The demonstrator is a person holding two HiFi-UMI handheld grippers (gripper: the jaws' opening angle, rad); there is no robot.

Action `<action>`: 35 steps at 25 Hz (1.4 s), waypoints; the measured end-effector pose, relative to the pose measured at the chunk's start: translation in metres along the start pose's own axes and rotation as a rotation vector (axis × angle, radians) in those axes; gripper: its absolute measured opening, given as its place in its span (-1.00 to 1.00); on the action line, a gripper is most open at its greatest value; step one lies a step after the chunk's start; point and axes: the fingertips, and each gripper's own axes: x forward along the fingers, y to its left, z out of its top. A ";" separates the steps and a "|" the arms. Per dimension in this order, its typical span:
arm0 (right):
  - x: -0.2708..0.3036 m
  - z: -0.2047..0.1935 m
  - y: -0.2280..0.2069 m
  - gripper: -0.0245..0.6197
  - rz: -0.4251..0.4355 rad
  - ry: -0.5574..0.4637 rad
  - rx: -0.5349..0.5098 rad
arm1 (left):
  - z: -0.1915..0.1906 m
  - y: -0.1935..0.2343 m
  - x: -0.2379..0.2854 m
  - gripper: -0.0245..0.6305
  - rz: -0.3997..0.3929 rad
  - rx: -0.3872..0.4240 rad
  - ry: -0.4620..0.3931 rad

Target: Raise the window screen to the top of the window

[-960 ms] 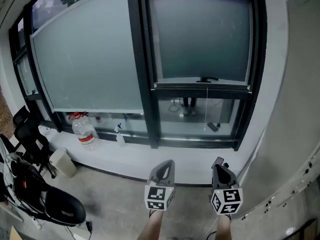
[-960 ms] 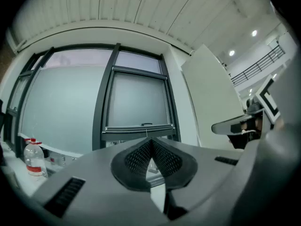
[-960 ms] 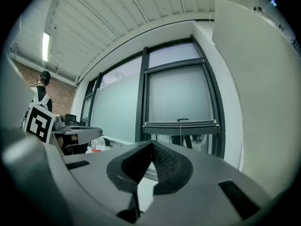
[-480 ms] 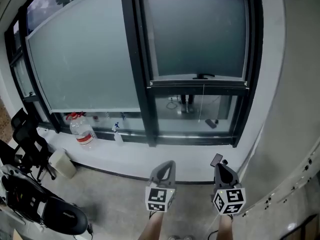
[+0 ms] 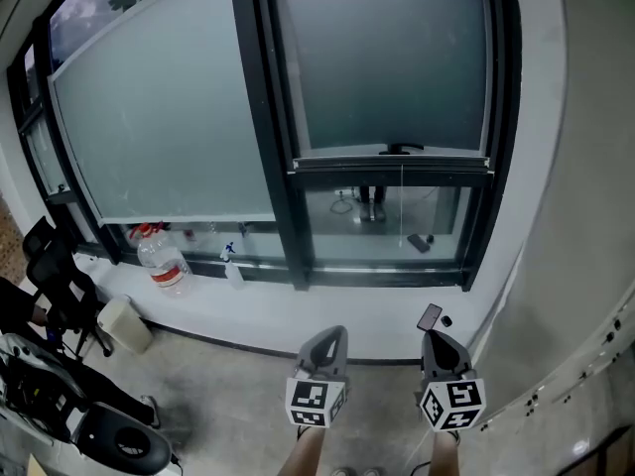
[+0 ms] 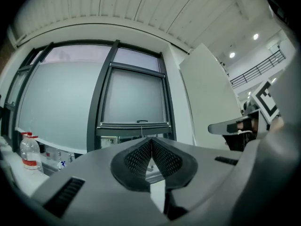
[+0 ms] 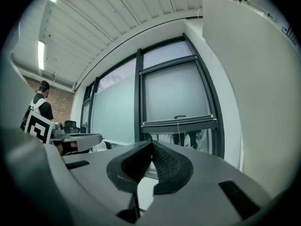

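The window screen (image 5: pixel 389 62) is a grey sheet covering the upper part of the right pane. Its dark bottom bar (image 5: pixel 392 154) carries a small handle, and a thin pull cord (image 5: pixel 402 201) hangs below it. Clear glass shows under the bar. My left gripper (image 5: pixel 332 337) and right gripper (image 5: pixel 434 341) sit side by side low in the head view, well short of the window and pointing level at it. Both are shut with nothing between the pads. The left gripper (image 6: pixel 151 140) faces the bar (image 6: pixel 135 125) from afar, as does the right gripper (image 7: pixel 151 144) with the bar (image 7: pixel 178 122).
A white sill (image 5: pixel 298 310) runs under the window, holding a water bottle (image 5: pixel 167 261), a spray bottle (image 5: pixel 235 266) and a small dark object (image 5: pixel 429 316). Black office chairs (image 5: pixel 55 266) stand at the left. A white wall (image 5: pixel 585 216) closes the right side. A person (image 7: pixel 43 105) stands far left.
The window has drifted a little left and up in the head view, and both grippers sit slightly lower. The screen's bar keeps its place in the pane. The chair at lower left has shifted.
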 end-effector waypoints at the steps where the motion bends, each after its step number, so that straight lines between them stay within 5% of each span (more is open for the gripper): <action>1: 0.001 -0.002 -0.002 -0.91 0.013 0.006 0.008 | -0.002 -0.002 0.002 -0.92 0.001 -0.010 0.001; 9: -0.003 -0.007 -0.015 -0.91 0.059 0.037 -0.013 | -0.032 -0.025 0.010 -0.92 0.002 -0.118 0.024; 19: 0.028 -0.014 -0.040 -0.91 0.062 0.043 0.041 | -0.049 -0.006 0.045 -0.92 0.033 -0.088 0.062; 26: 0.112 -0.008 -0.075 -0.91 0.052 0.030 0.002 | -0.046 0.039 0.132 -0.92 0.040 -0.107 0.010; 35: 0.244 0.019 -0.113 -0.91 0.023 -0.002 0.010 | -0.024 0.107 0.251 -0.92 0.018 -0.034 -0.029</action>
